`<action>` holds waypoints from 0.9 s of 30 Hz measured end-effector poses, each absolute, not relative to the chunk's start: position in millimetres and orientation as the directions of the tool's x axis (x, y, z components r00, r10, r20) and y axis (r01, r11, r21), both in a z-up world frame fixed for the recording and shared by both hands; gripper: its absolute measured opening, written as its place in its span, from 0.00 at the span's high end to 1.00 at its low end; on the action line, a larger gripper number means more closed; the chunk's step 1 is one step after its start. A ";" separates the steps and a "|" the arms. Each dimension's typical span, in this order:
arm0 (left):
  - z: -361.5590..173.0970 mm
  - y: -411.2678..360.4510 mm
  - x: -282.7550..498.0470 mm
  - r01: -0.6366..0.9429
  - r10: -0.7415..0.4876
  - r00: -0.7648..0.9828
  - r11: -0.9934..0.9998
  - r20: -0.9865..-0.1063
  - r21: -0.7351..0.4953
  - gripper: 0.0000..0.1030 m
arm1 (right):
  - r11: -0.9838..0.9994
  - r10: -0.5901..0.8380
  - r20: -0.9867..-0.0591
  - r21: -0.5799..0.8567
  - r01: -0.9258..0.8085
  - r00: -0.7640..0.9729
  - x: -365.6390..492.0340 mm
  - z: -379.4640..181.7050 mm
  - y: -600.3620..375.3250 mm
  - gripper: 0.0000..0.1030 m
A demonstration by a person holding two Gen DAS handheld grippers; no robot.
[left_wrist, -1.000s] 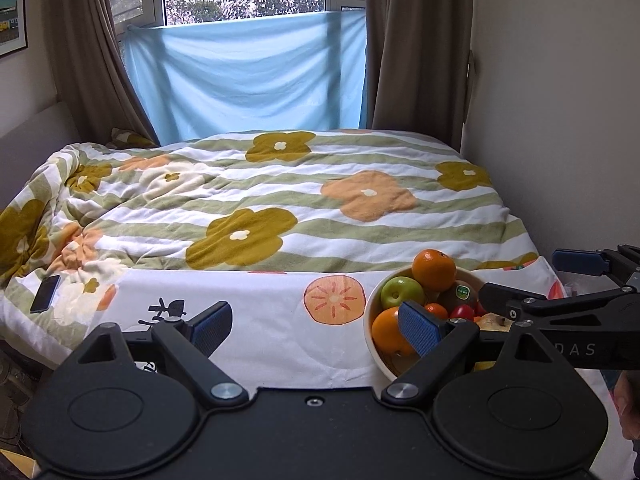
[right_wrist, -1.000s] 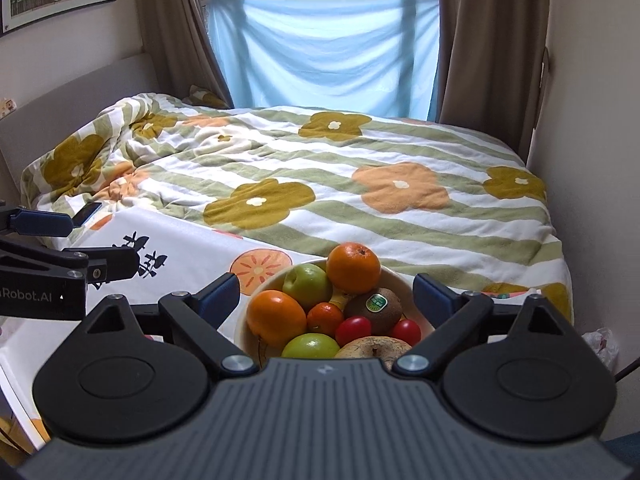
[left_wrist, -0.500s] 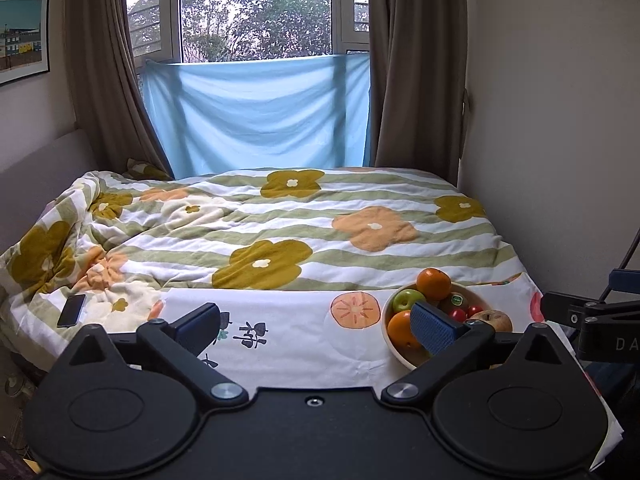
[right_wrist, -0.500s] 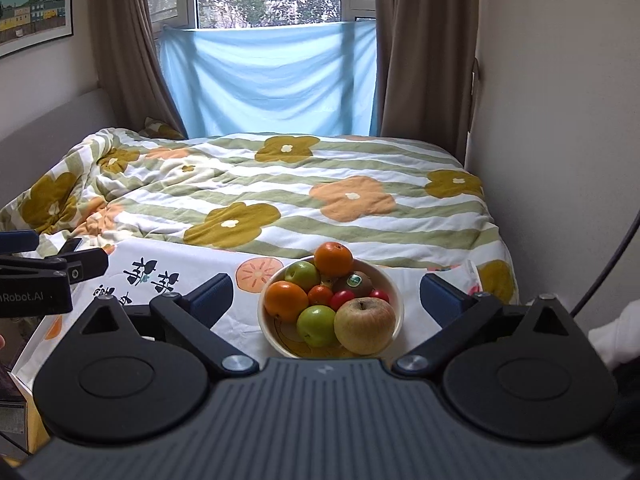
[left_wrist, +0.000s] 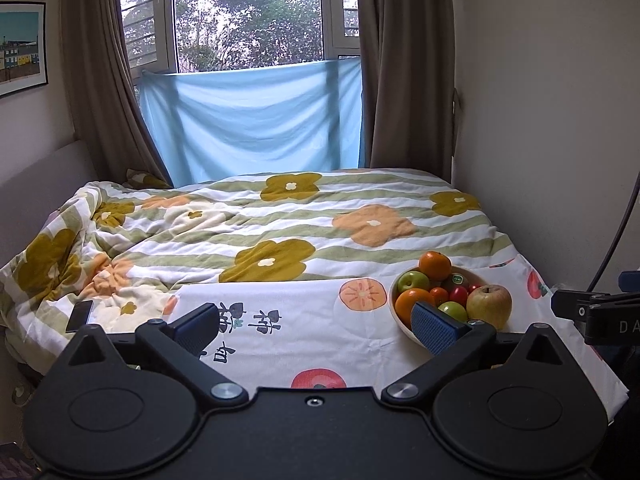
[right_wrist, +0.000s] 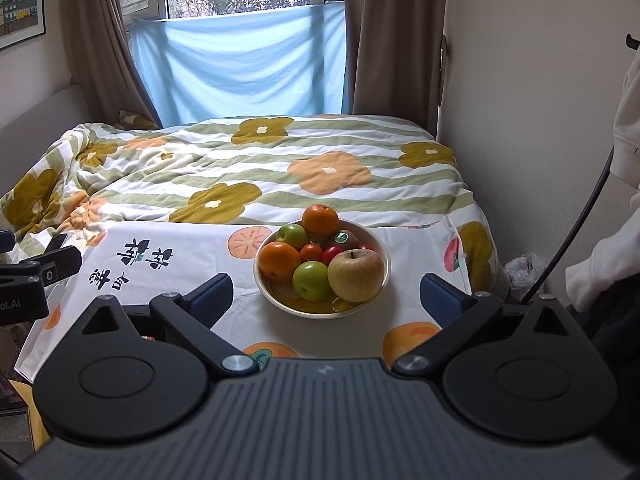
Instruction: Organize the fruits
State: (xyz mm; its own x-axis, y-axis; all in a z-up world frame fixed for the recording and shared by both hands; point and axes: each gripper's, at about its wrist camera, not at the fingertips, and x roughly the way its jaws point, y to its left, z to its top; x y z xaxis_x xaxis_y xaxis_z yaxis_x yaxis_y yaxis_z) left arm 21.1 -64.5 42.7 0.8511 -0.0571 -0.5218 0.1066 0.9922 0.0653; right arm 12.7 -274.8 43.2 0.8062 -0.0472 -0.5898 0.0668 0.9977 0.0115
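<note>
Fruit bowl (right_wrist: 379, 276) on printed cloth (right_wrist: 168, 280) at bed foot. Right hand-held gripper (right_wrist: 326, 292) spread wide, empty, bowl at 12 o'clock. Left hand-held gripper (left_wrist: 316, 326) wide open, empty, bowl (left_wrist: 400, 316) at 2 o'clock.

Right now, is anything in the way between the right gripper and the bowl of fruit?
Nothing visible is. The right gripper is open and the bowl sits straight ahead between its fingers, with only bare printed cloth before it. The big yellow apple is the nearest fruit.
</note>
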 end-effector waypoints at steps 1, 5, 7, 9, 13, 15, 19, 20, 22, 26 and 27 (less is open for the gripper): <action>42.5 -63.9 19.8 0.108 -0.056 0.852 0.992 -0.520 0.069 0.00 | 0.998 -0.048 -0.590 0.012 0.068 0.806 13.1 44.0 -273.6 0.00; 42.6 -61.8 19.0 0.107 -0.052 0.855 0.991 -0.516 0.077 0.00 | 0.998 -0.049 -0.590 0.009 0.067 0.806 12.8 43.7 -272.9 0.00; 42.5 -60.5 18.0 0.104 -0.050 0.856 0.992 -0.514 0.076 0.00 | 0.998 -0.050 -0.591 0.008 0.067 0.805 13.1 44.1 -272.3 0.00; 42.6 -59.4 16.9 0.104 -0.050 0.856 0.992 -0.515 0.076 0.00 | 0.998 -0.048 -0.592 0.010 0.067 0.805 12.8 44.2 -271.5 0.00; 43.0 -58.4 14.5 0.099 -0.041 0.856 0.992 -0.515 0.084 0.00 | 0.998 -0.046 -0.592 0.011 0.065 0.804 12.1 44.9 -269.2 0.00; 43.4 -57.7 13.0 0.096 -0.040 0.859 0.992 -0.510 0.085 0.00 | 0.998 -0.043 -0.592 0.009 0.060 0.805 11.4 44.8 -267.0 0.00; 43.4 -57.5 11.5 0.094 -0.036 0.863 0.991 -0.504 0.090 0.00 | 0.998 -0.042 -0.594 0.014 0.062 0.803 10.1 44.5 -264.8 0.00; 43.4 -57.4 11.1 0.095 -0.036 0.863 0.991 -0.503 0.091 0.00 | 0.998 -0.042 -0.594 0.015 0.064 0.803 9.7 44.5 -264.9 0.00; 43.1 -57.6 10.3 0.096 -0.038 0.863 0.991 -0.503 0.091 0.00 | 0.998 -0.045 -0.594 0.016 0.068 0.803 9.4 44.7 -266.3 0.00; 43.3 -56.5 9.1 0.098 -0.041 0.864 0.991 -0.502 0.087 0.00 | 0.997 -0.051 -0.593 0.011 0.072 0.804 9.3 45.2 -267.8 0.00; 43.3 -56.4 9.1 0.098 -0.041 0.864 0.991 -0.502 0.088 0.00 | 0.997 -0.051 -0.593 0.012 0.072 0.803 9.3 45.2 -267.8 0.00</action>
